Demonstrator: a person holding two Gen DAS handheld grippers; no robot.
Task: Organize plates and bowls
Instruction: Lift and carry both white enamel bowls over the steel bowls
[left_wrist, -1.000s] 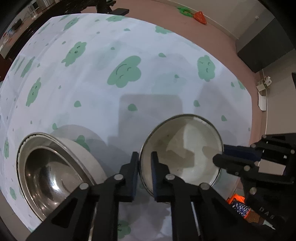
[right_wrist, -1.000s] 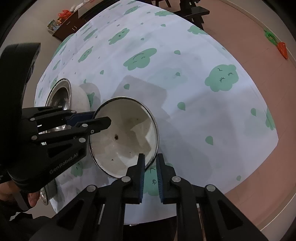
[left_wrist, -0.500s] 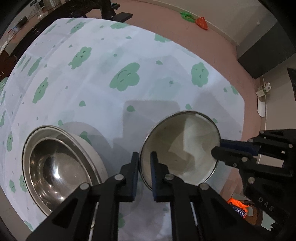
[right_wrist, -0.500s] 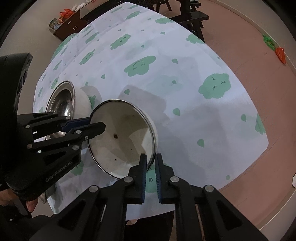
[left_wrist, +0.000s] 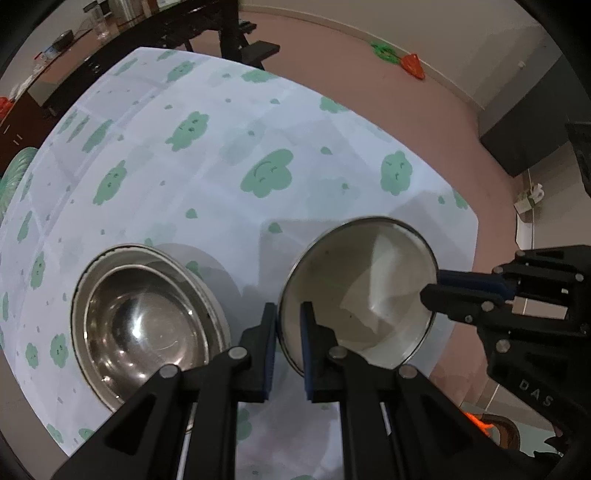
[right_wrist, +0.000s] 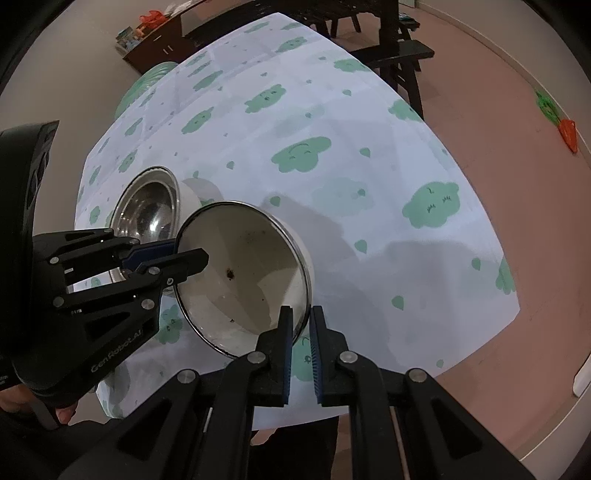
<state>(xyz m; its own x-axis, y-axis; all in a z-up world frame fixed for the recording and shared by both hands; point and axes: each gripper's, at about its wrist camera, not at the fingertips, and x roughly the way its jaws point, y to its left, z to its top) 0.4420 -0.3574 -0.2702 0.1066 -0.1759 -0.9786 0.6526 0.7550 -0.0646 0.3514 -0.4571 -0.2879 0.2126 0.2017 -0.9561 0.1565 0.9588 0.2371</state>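
Note:
A white enamel bowl with a metal rim (left_wrist: 364, 295) hangs tilted in the air above the table's near right corner. My left gripper (left_wrist: 288, 334) is shut on its near-left rim. My right gripper (right_wrist: 301, 334) is shut on its opposite rim and shows in the left wrist view (left_wrist: 465, 291). The bowl also shows in the right wrist view (right_wrist: 243, 280), with a dark speck inside. A stack of nested bowls, steel inside white (left_wrist: 147, 325), sits on the table to the left; it also shows in the right wrist view (right_wrist: 151, 210).
The table wears a white cloth with green clouds (left_wrist: 266, 173). A green plate (right_wrist: 142, 92) lies at its far left edge. Dark chairs (right_wrist: 391, 51) stand behind the table. Orange and green toys (left_wrist: 402, 61) lie on the pink floor.
Both grippers have lifted the white bowl higher above the table. The stacked bowls now sit farther below and more fully in view.

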